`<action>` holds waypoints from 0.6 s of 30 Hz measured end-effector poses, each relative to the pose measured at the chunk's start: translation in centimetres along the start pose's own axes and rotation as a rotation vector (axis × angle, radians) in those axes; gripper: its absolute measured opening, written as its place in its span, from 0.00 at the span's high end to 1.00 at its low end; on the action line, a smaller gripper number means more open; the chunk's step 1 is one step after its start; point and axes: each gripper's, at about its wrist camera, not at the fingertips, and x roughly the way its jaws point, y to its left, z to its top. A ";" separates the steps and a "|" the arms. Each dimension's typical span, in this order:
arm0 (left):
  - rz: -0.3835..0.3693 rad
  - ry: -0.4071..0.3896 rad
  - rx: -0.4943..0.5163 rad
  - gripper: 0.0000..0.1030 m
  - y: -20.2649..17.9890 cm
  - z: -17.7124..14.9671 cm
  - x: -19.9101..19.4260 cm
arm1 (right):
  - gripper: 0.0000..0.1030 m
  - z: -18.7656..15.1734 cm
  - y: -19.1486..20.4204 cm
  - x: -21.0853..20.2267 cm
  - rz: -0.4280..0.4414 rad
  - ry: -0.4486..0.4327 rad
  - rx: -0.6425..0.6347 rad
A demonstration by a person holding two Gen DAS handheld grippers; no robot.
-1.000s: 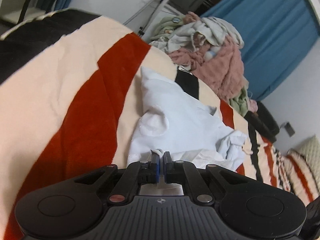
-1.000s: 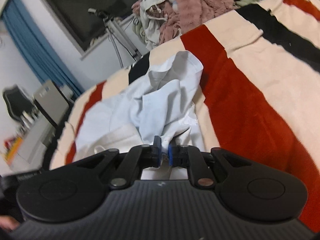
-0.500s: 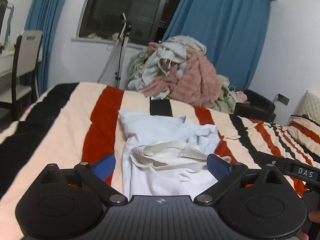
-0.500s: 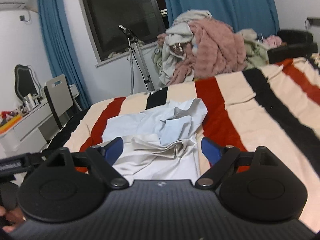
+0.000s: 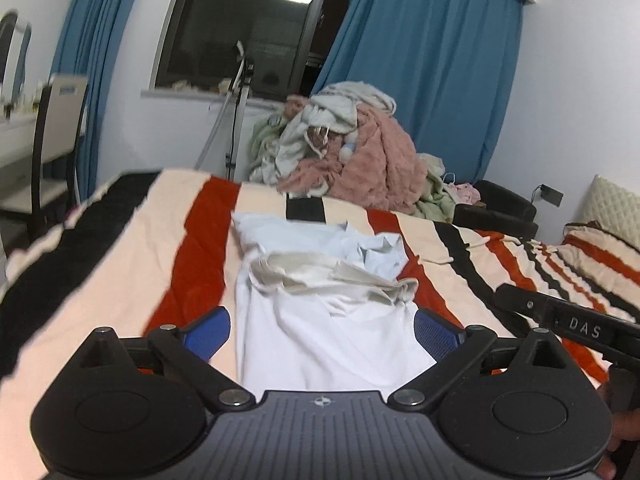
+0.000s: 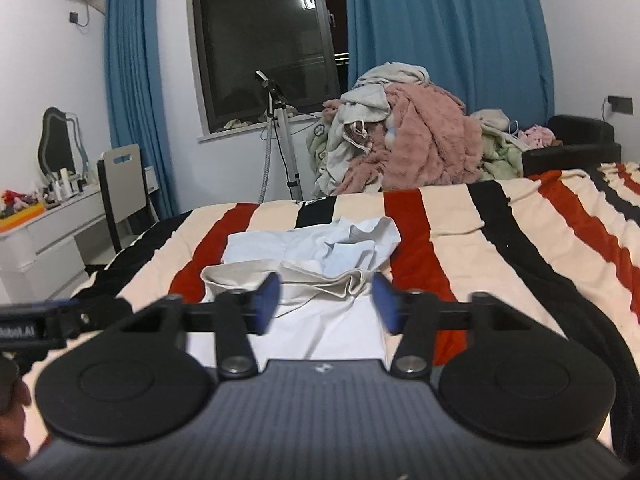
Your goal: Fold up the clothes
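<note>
While both tongs gape, only right view shows dresser [image 6: 52, 224].

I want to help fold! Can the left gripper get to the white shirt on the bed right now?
Probably yes. The left gripper is open, and the white shirt lies right in front of it on the striped blanket, with nothing between them.

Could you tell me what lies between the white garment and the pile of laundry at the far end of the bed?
Both wrist views show a crumpled light blue shirt, then a bare strip of striped blanket.
</note>
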 end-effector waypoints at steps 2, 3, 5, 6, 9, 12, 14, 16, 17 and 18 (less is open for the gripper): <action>-0.025 0.038 -0.075 0.04 0.7 -0.4 0.3 | 0.50 0.1 -0.4 0.1 0.023 0.002 0.025; -0.043 0.064 -0.125 0.04 1.3 -0.6 0.6 | 0.36 0.1 -0.5 0.3 0.023 0.004 0.040; -0.080 0.116 -0.225 0.04 2.4 -1.1 1.2 | 0.06 0.2 -0.8 0.5 0.010 0.008 0.066; -0.104 0.148 -0.285 0.04 3.1 -1.4 1.7 | 0.07 0.1 -0.9 0.7 -0.015 0.006 0.074; -0.159 0.225 -0.437 0.05 4.9 -2.4 3.1 | 0.07 -0.2 -1.4 1.4 -0.016 0.039 0.101; -0.197 0.293 -0.591 0.07 6.6 -3.8 4.9 | 0.07 -0.8 -2.4 2.1 0.005 0.088 0.215; -0.203 0.334 -0.703 0.15 7.9 -5.2 6.2 | 0.07 -1.5 -3.3 2.7 0.038 0.141 0.331; -0.181 0.359 -0.799 0.28 9.1 -6.5 7.5 | 0.07 -3.4 -4.5 4.1 0.113 0.236 0.526; -0.163 0.365 -0.842 0.41 9.7 -7.1 8.1 | 0.07 -4.4 -5.2 4.8 0.150 0.287 0.628; -0.139 0.357 -0.861 0.47 10.2 -7.4 8.6 | 0.07 -5.6 -5.7 5.5 0.178 0.336 0.725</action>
